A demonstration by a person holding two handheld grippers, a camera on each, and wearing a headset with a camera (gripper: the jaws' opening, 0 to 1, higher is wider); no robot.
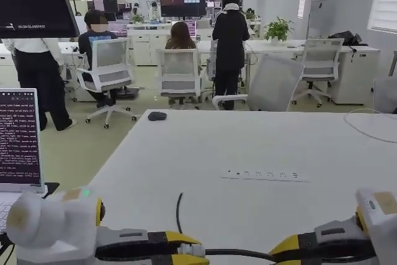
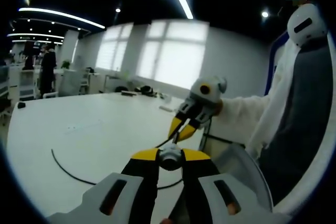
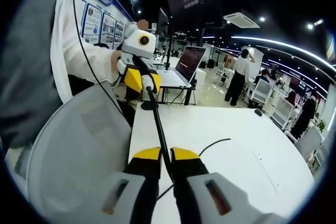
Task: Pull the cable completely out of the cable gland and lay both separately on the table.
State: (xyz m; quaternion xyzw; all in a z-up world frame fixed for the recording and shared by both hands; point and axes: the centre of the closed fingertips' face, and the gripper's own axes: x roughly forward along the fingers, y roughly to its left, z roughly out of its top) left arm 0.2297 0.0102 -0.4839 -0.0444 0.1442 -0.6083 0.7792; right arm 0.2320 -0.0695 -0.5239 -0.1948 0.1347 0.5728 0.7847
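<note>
My left gripper (image 2: 170, 152) clamps the cable gland (image 2: 170, 159); right gripper (image 3: 165, 156) pinches the cable (image 3: 157, 121), straight between them. I'd pull lengthwise.

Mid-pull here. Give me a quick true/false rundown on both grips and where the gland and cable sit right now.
1. The left gripper is shut on the cable gland. True.
2. The right gripper is open and holds nothing. False: it is shut on the cable.
3. The cable gland lies on the table. False: it is held above the table in the left gripper's jaws.
4. Part of the cable trails on the table. True.
</note>
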